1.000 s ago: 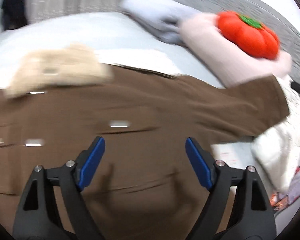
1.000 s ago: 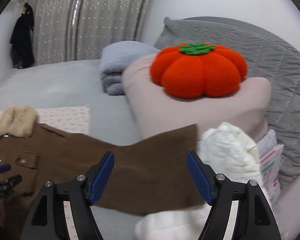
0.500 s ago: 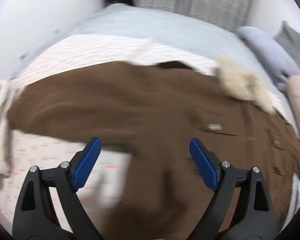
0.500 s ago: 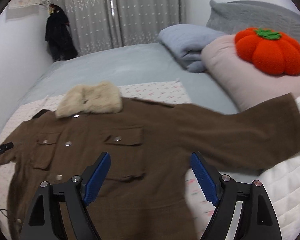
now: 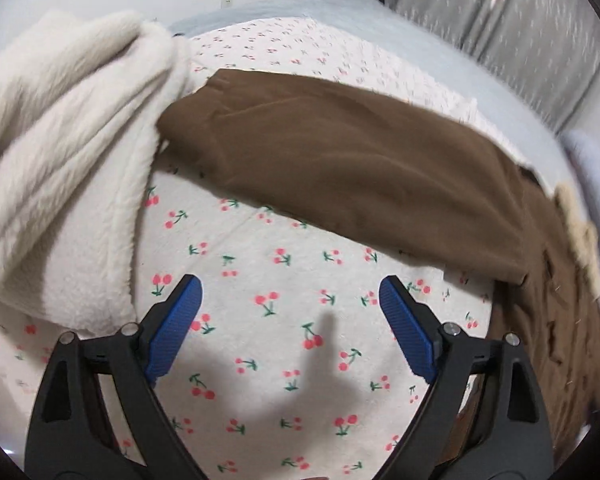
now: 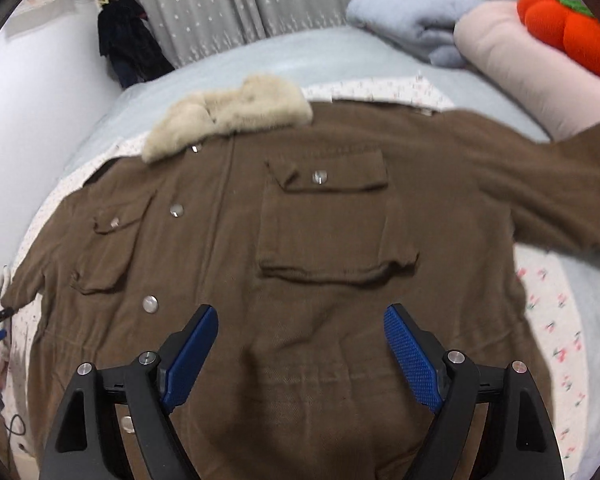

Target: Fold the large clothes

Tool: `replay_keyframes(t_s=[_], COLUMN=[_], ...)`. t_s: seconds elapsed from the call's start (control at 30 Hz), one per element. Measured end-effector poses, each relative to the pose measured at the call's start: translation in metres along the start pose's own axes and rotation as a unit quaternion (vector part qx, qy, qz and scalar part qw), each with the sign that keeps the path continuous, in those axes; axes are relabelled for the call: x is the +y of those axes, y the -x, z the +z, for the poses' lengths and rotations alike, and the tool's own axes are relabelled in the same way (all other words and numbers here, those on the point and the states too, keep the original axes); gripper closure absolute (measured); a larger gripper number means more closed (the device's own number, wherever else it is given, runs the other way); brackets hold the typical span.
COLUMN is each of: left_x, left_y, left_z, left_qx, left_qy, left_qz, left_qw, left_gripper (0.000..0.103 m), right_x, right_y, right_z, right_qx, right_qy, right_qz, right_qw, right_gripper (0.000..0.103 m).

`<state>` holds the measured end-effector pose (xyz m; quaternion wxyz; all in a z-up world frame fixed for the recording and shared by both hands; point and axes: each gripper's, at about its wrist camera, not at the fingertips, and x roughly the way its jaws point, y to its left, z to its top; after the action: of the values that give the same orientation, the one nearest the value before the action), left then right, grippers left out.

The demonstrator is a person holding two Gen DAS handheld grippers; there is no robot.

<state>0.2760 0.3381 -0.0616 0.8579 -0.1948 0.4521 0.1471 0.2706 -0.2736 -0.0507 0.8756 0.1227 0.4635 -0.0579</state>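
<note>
The left gripper [image 5: 290,296] has its jaws spread wide with nothing between them, having just been opening; it tilts down over the cherry-print sheet [image 5: 284,320] at the frame's centre. The brown coat [image 6: 300,264] lies flat, its sleeve [image 5: 340,152] crossing the upper middle, touching a cream fleece blanket [image 5: 60,160] at left. The right gripper [image 6: 300,326] is likewise wide and empty, jaws just opened, angled down above the coat's front below the chest pocket [image 6: 328,220]; its fur collar [image 6: 228,112] sits above.

Cherry-print sheet [image 5: 284,240] lay under me, a cream fleece blanket [image 5: 60,152] bunched beside it, orange pumpkin cushion [image 6: 568,36] sat on the pink pillow [image 6: 512,64], grey curtains [image 6: 220,4] hung behind.
</note>
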Motion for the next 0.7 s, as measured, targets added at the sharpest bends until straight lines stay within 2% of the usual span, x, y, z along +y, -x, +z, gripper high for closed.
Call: replay_keyframes(t_s=[0.1,0.17,0.33,0.4,0.5,0.53,0.6,0.63,0.67,0.7], left_x=[0.017,0.027,0.016,0.009,0.001,0.001,-0.001,0.0,0.003,0.005], left_y=[-0.004,-0.015,-0.039,-0.047,-0.062,-0.067,-0.075,-0.078,-0.08,-0.071], left_z=[-0.004,-0.003,0.014,0.023,0.034,0.039,0.049,0.053,0.06,0.066], left_qx=[-0.021,-0.03,-0.058,-0.066,-0.081,-0.088,-0.096,-0.089,-0.078,-0.088], left_qy=[0.039,0.067,0.106,0.118,0.157,0.165,0.176,0.175,0.177,0.194], left_qz=[-0.042,-0.054,-0.018,-0.041,-0.025,-0.025,0.001,0.016,0.025,0.032], left_qw=[0.9982,0.9958,0.9925,0.99,0.9839,0.982,0.9797,0.9803,0.9808,0.9766], left_gripper=[0.013,0.013,0.013,0.013,0.014,0.019,0.059,0.095,0.094,0.095], right_x=[-0.004,-0.006,-0.006,-0.006,-0.004,-0.003,-0.002,-0.001,-0.002,-0.002], right_y=[-0.014,-0.021,-0.03,-0.034,-0.037,-0.039,-0.04,-0.04,-0.041,-0.041], right_z=[-0.002,-0.003,-0.002,-0.001,-0.001,-0.001,-0.001,0.0,0.0,0.0], right_qx=[0.015,0.022,0.025,0.025,0.024,0.023,0.021,0.021,0.02,0.019], right_qy=[-0.009,-0.015,-0.014,-0.013,-0.008,-0.005,0.001,0.002,0.003,0.002], right_qz=[0.001,-0.002,-0.007,-0.009,-0.016,-0.019,-0.023,-0.024,-0.023,-0.021], right_qw=[1.0,1.0,1.0,1.0,1.0,1.0,1.0,0.999,1.0,1.0], right_gripper=[0.016,0.016,0.016,0.016,0.016,0.016,0.016,0.016,0.016,0.016])
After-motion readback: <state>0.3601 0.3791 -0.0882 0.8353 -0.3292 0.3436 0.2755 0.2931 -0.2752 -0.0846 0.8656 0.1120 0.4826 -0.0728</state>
